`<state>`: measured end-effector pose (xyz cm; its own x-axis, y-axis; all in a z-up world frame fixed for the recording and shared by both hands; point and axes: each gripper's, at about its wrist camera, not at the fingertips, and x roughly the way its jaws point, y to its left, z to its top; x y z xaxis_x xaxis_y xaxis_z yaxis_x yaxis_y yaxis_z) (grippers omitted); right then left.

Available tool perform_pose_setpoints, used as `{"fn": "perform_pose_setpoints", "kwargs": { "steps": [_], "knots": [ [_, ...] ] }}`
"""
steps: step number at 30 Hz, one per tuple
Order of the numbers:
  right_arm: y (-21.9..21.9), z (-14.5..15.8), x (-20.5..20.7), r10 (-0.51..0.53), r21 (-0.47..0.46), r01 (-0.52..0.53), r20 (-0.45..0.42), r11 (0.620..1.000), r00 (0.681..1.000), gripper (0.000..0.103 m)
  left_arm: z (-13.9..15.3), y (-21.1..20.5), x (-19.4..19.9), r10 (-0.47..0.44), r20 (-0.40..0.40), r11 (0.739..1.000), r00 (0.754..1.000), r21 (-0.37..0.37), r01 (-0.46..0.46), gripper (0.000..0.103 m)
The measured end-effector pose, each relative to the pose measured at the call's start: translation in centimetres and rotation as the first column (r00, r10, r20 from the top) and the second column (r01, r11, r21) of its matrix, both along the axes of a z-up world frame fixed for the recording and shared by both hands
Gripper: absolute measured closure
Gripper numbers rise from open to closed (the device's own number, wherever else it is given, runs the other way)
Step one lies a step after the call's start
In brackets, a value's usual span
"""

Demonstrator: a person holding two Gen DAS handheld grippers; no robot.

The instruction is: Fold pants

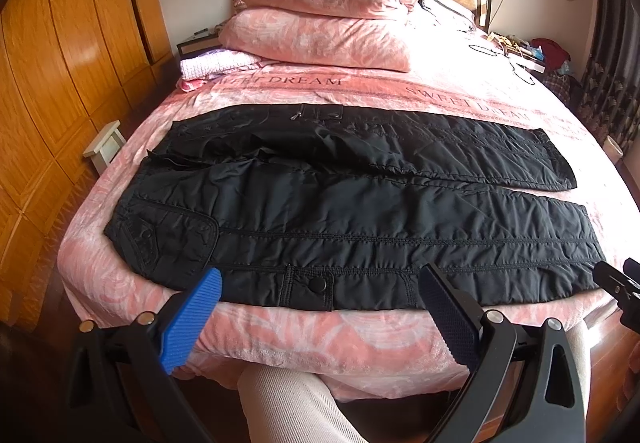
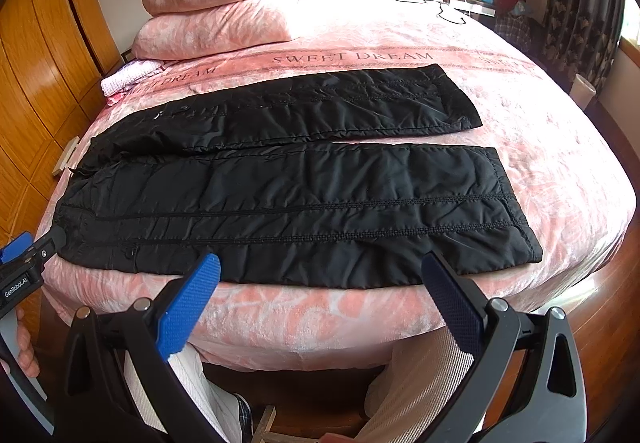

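Observation:
Black quilted pants (image 1: 340, 203) lie flat across the pink bed, waist to the left, the two legs side by side running right; they also show in the right wrist view (image 2: 280, 195). My left gripper (image 1: 320, 283) is open and empty, hovering at the bed's near edge by the near leg's thigh and pocket. My right gripper (image 2: 320, 271) is open and empty, hovering at the near edge by the near leg's lower part. The left gripper also shows at the left edge of the right wrist view (image 2: 36, 251), near the waist.
The bed (image 1: 340, 339) has a pink cover (image 2: 540, 115). Two pink pillows (image 1: 320, 19) are stacked at the head, with a folded cloth (image 1: 216, 63) beside them. A wooden wardrobe (image 1: 60, 63) stands left. Cables (image 2: 440, 9) lie at the far right. The person's legs (image 1: 288, 403) are below.

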<state>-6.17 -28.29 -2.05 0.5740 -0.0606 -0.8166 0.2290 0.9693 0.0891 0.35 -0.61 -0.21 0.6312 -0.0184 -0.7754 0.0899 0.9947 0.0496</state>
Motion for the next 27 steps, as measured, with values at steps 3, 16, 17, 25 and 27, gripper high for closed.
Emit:
{"fn": "perform_pose_setpoints", "kwargs": {
  "steps": [3,16,17,25,27],
  "knots": [
    [0.04,0.06,0.1,-0.001,-0.01,0.001,0.0,1.0,1.0,0.002,0.05,-0.15,0.14,-0.002,0.0,1.0,1.0,-0.001,0.002,0.004],
    [-0.26,-0.02,0.32,-0.004,-0.011,0.004,-0.005,1.0,1.0,0.002,-0.14,-0.52,0.17,-0.006,-0.004,1.0,1.0,0.008,0.006,0.004],
    [-0.27,-0.02,0.27,-0.003,-0.008,0.003,-0.004,1.0,1.0,0.002,-0.15,-0.56,0.18,-0.006,-0.004,1.0,1.0,0.008,0.006,0.004],
    [-0.47,-0.18,0.43,-0.004,-0.005,0.004,-0.008,1.0,1.0,0.002,-0.32,-0.75,0.19,-0.006,-0.006,1.0,1.0,0.009,0.006,0.004],
    [-0.6,-0.36,0.43,-0.005,0.001,0.005,-0.009,1.0,1.0,0.002,-0.46,-0.74,0.21,-0.006,-0.008,1.0,1.0,0.01,0.006,0.004]
  ]
}}
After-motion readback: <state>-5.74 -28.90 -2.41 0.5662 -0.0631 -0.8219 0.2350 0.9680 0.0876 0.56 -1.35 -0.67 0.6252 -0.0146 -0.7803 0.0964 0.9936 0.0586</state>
